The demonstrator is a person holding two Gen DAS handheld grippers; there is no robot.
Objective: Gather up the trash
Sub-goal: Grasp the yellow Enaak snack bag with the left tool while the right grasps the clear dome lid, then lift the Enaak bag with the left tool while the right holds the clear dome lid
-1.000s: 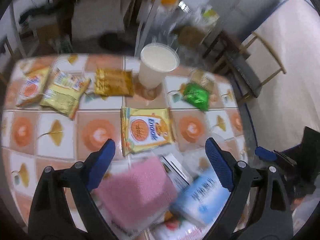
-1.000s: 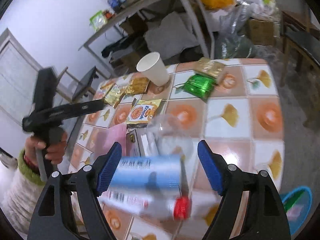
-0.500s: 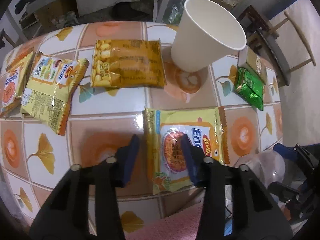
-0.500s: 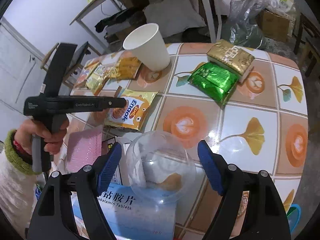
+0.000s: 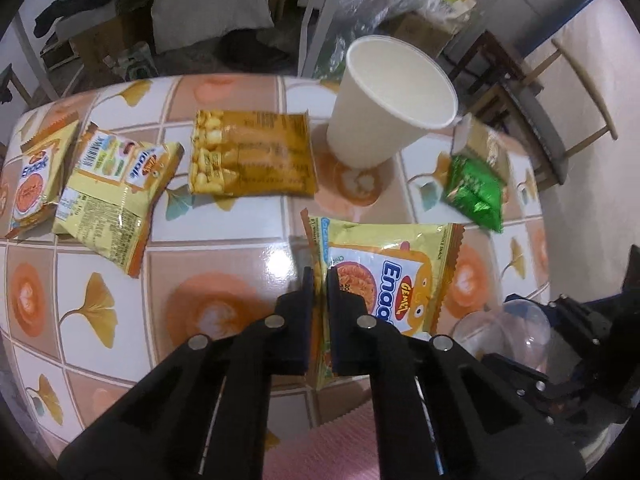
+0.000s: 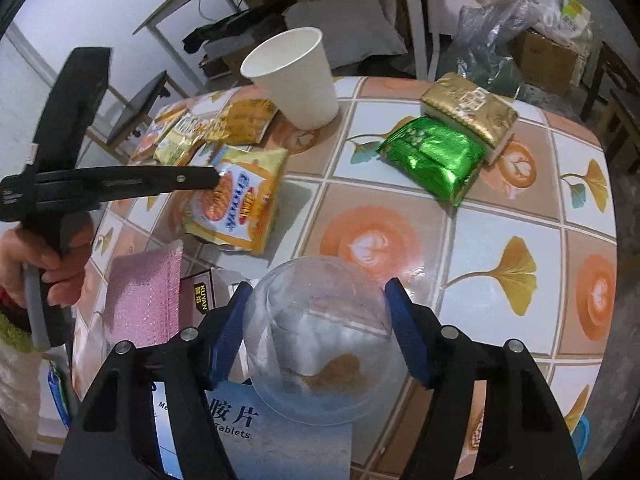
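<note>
The left claw (image 5: 319, 280) is pinching the left edge of the yellow snack packet (image 5: 394, 280), which lies at its 1 o'clock on the bench (image 5: 224, 240). The right claw (image 6: 318, 304), spread, flanks the clear plastic dome (image 6: 320, 336); the paper cup (image 6: 296, 80) stands at 12 o'clock.

Paper cup (image 5: 390, 104) stands behind the noodle packet (image 5: 384, 280); peanut packet (image 5: 252, 154) left of cup, foil pack (image 5: 474, 192) right, probably overlapping another.

My left wrist camera looks down its fingers, close over the tiled table (image 5: 224, 240). My right wrist camera faces across it from the near edge. Both share the Enaak snack packet (image 5: 384, 280) (image 6: 240, 200) and paper cup (image 5: 392, 100) (image 6: 296, 80).
</note>
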